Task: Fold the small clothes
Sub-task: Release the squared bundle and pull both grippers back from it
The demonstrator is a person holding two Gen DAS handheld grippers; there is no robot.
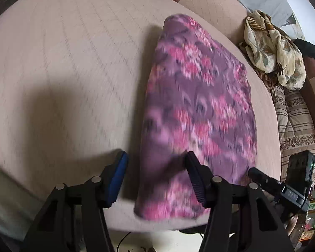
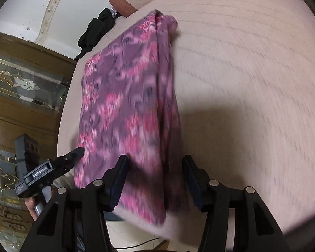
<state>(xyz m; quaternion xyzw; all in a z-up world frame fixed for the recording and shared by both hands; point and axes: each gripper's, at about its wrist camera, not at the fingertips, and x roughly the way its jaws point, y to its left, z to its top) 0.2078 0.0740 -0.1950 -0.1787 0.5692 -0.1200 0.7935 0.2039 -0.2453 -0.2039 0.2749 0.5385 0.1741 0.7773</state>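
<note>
A folded purple garment with pink flowers (image 1: pixel 199 96) lies flat on the beige table (image 1: pixel 63 73), long side running away from me. In the left wrist view my left gripper (image 1: pixel 157 178) stands open over the garment's near left edge; the pads do not press on the cloth. In the right wrist view the same garment (image 2: pixel 126 96) lies with its thick folded edge on the right. My right gripper (image 2: pixel 156 180) is open above that near right edge. Each gripper shows in the other's view: the right one (image 1: pixel 260 177) and the left one (image 2: pixel 77 153), both beside the garment's near end.
A crumpled cream leaf-print cloth (image 1: pixel 273 50) and striped fabric (image 1: pixel 294 121) lie beyond the table's right edge. A black cloth (image 2: pixel 96 29) sits at the far left corner. A wooden cabinet with glass panels (image 2: pixel 25 84) stands on the left. A hand (image 2: pixel 31 208) holds the left gripper.
</note>
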